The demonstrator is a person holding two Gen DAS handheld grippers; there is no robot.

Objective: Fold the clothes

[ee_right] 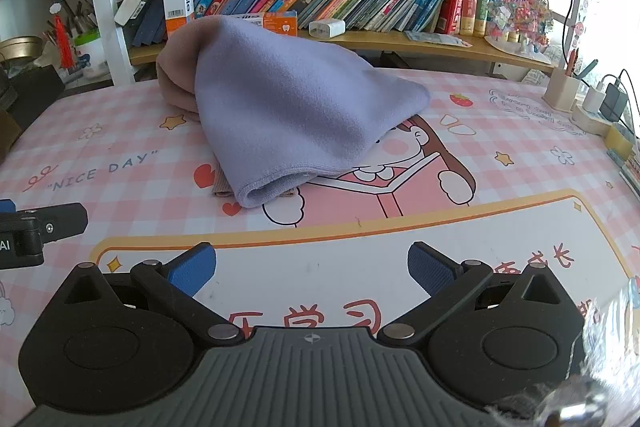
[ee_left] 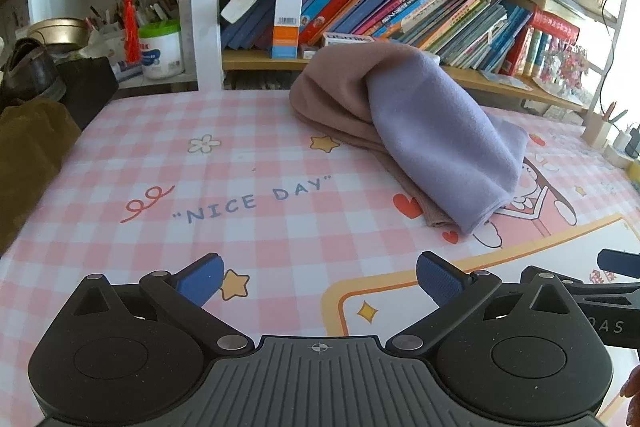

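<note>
Both tools, left tool (ee_left: 320, 279) and right tool (ee_right: 312, 269), gape empty, well short of the lavender-and-tan garment (ee_right: 288, 107).

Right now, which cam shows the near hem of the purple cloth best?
Right wrist view: the purple cloth sits central, its rolled near hem facing the lens with tan ribbing peeking beneath. Left wrist view shows the same cloth off to the right, seen obliquely, with only the hem's corner visible.

Each gripper, the left gripper (ee_left: 319, 281) and the right gripper (ee_right: 311, 269), is built from black linkages joined by silver pivot screws, tipped with blue textured pads (ee_left: 438, 283), on a ribbed grey base.
</note>
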